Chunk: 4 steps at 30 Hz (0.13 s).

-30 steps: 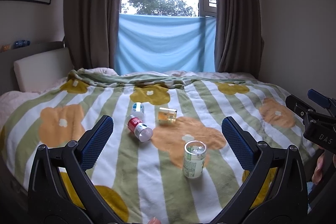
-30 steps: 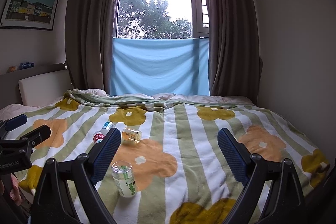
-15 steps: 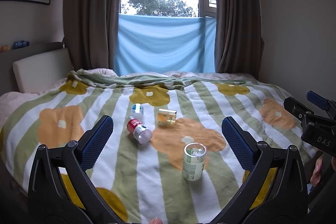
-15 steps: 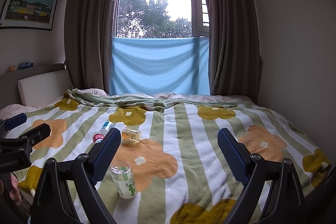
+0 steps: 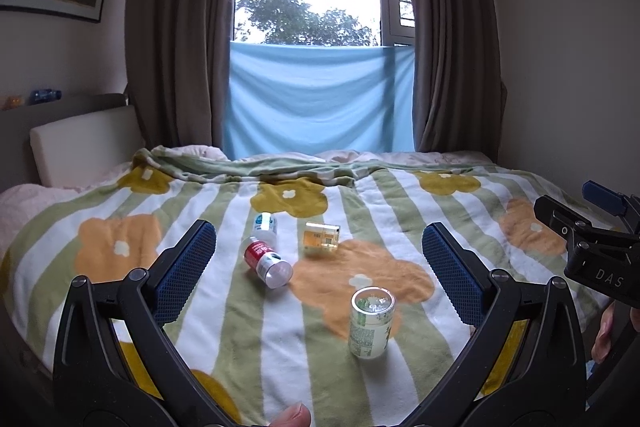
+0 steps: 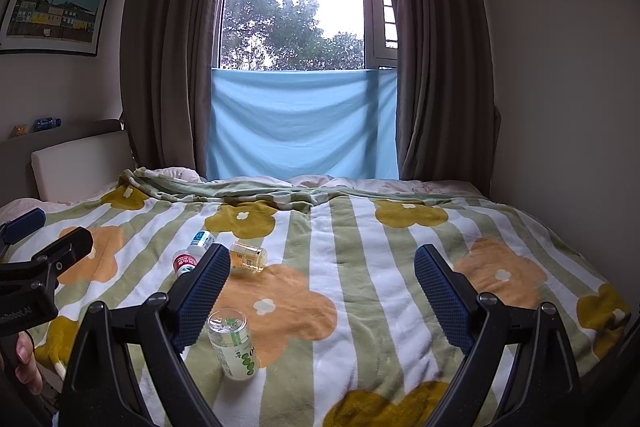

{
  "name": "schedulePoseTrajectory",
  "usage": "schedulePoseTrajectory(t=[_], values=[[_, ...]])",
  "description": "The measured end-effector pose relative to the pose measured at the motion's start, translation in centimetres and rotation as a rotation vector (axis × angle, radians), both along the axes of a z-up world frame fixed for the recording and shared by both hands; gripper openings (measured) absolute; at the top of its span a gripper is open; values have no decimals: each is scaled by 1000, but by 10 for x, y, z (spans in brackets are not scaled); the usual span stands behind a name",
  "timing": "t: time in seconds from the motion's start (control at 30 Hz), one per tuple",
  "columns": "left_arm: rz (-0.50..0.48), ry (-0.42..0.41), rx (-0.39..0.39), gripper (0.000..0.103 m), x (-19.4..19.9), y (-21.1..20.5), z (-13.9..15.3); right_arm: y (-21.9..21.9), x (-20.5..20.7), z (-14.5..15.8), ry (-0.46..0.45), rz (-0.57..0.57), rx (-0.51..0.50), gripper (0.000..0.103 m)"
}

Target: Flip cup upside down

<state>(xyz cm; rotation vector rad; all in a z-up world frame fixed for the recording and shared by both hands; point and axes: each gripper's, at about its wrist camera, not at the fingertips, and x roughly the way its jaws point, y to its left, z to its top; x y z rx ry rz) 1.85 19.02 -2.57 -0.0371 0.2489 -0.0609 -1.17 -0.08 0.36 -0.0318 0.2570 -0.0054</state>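
A clear cup with green print [image 5: 370, 323] stands upright on the striped flower blanket [image 5: 224, 299], leaning slightly. It also shows in the right wrist view [image 6: 233, 343]. My left gripper [image 5: 320, 275] is open and empty, held above the blanket with the cup between its fingers and a little beyond. My right gripper [image 6: 322, 291] is open and empty; the cup sits just past its left finger [image 6: 204, 291]. The right gripper also shows at the right edge of the left wrist view [image 5: 592, 247].
A red-labelled cup [image 5: 266, 261] lies on its side, with a blue-labelled cup [image 5: 265, 225] behind it and an amber jar [image 5: 322, 237] to the right. A headboard cushion [image 5: 84, 147] is far left; curtains and a window stand behind the bed.
Both grippers have drifted slightly; the view has shifted a little. The cup and the other containers have not moved.
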Motion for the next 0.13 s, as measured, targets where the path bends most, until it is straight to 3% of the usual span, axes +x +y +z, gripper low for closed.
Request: schedulePoseTrajectory(t=[0.13], values=[[-5, -21, 6, 103, -1, -3, -1, 0, 0, -2, -3, -1, 3, 92]])
